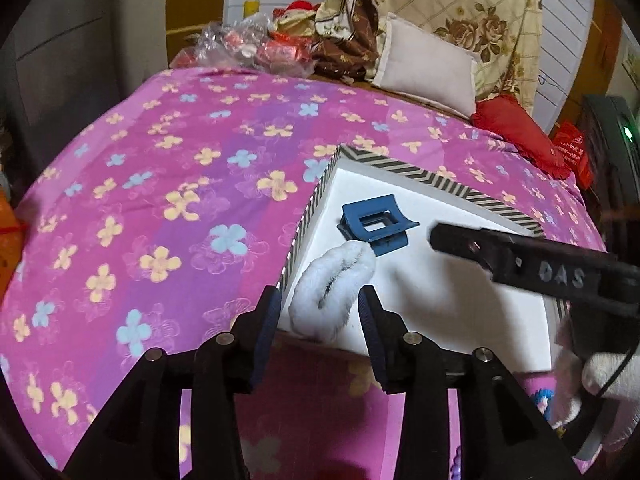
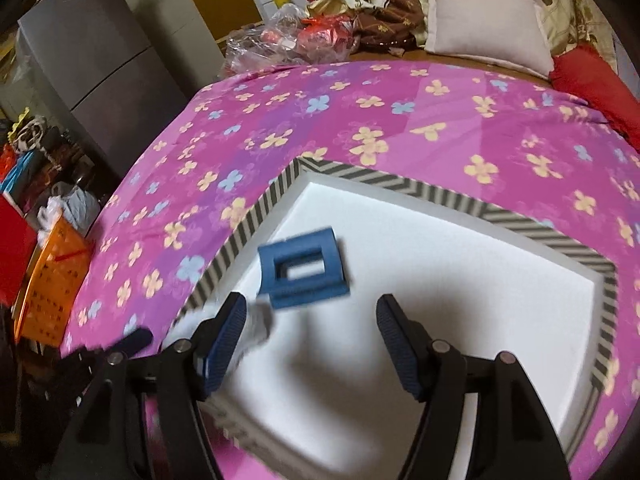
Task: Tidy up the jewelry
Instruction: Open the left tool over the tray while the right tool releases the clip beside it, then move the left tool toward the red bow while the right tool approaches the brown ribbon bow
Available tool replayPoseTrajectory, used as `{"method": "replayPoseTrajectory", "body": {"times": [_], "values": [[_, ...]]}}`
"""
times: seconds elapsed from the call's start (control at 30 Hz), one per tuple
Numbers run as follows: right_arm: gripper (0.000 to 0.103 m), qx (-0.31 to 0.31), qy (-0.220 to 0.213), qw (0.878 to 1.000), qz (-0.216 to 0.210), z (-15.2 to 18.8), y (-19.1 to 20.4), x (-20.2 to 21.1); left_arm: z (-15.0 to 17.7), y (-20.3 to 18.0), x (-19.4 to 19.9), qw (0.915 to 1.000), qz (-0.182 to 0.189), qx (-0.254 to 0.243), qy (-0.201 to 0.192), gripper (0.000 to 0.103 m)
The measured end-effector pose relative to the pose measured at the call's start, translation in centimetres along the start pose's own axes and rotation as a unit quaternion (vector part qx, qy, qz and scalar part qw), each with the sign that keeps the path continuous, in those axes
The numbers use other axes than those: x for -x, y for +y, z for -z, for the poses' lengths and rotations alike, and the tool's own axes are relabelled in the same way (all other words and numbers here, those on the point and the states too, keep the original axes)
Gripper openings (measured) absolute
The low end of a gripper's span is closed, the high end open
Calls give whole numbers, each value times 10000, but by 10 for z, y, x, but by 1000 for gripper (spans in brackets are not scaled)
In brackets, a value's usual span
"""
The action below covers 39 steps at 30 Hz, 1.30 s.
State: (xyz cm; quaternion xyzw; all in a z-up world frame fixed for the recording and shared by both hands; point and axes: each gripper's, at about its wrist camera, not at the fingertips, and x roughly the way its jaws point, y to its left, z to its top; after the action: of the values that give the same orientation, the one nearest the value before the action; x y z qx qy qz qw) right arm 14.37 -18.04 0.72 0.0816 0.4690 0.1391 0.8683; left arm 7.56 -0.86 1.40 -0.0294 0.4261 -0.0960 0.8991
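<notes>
A shallow white box with a black-and-white striped rim (image 1: 420, 174) (image 2: 360, 178) lies on the pink floral bedspread. A blue hair claw clip (image 1: 374, 222) (image 2: 302, 270) rests on the box's white floor. A fluffy white hair piece (image 1: 332, 288) lies at the box's near left corner, between the fingers of my left gripper (image 1: 318, 320), which is open around it; whether the pads touch it I cannot tell. My right gripper (image 2: 312, 344) is open and empty over the box, just short of the clip. It shows in the left wrist view (image 1: 520, 258) as a dark finger.
The bedspread (image 1: 180, 184) covers the bed around the box. At the far end are a white pillow (image 1: 426, 66), a red cushion (image 1: 516, 134), folded bedding and plastic bags (image 1: 248, 46). An orange basket (image 2: 52, 280) and a grey fridge (image 2: 100, 80) stand left of the bed.
</notes>
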Motion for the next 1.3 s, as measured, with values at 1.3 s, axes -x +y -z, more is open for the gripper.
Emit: {"method": "replayPoseTrajectory", "body": {"times": [1.3], "values": [[77,294,-572,9967,502,206,-8,171,100,-4,102,9979,-538,-204,-301,40]]}}
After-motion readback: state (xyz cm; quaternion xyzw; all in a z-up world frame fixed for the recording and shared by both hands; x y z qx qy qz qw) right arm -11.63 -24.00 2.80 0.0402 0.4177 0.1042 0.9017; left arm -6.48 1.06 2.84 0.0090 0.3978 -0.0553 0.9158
